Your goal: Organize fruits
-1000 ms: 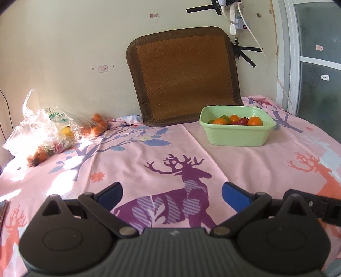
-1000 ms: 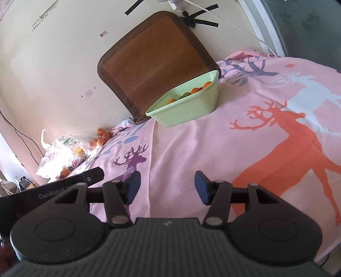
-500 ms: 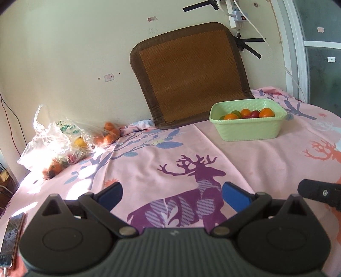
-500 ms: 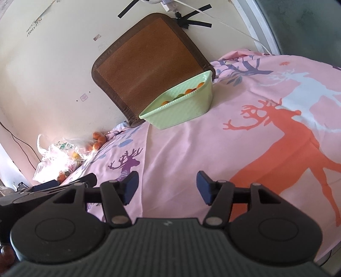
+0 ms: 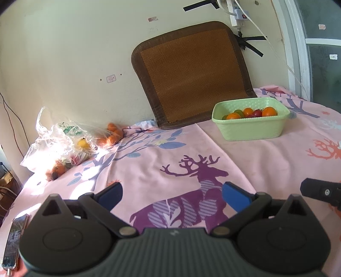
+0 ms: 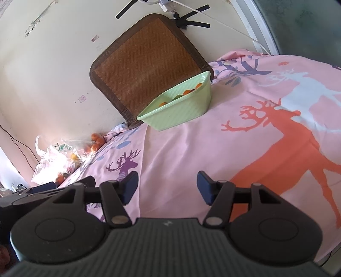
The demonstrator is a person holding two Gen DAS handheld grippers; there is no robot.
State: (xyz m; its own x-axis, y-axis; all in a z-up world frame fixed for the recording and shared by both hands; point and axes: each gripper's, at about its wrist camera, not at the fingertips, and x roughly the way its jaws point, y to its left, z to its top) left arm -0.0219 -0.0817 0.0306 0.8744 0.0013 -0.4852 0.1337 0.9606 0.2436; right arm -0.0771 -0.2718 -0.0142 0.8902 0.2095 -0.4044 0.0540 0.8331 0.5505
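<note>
A light green basket holding oranges and other small fruits stands on the pink deer-print cloth at the back right; it also shows in the right wrist view. A clear plastic bag with more fruits lies at the back left, with loose oranges beside it by the wall. My left gripper is open and empty, low over the purple deer print. My right gripper is open and empty over the cloth, far short of the basket.
A brown woven mat leans on the wall behind the basket. A phone lies at the front left edge. A cable and power strip hang on the wall. A window frame is at the right.
Both grippers have pulled back and risen slightly; the basket and bag look farther away. The left view has turned left, revealing the phone. Both stay open.
</note>
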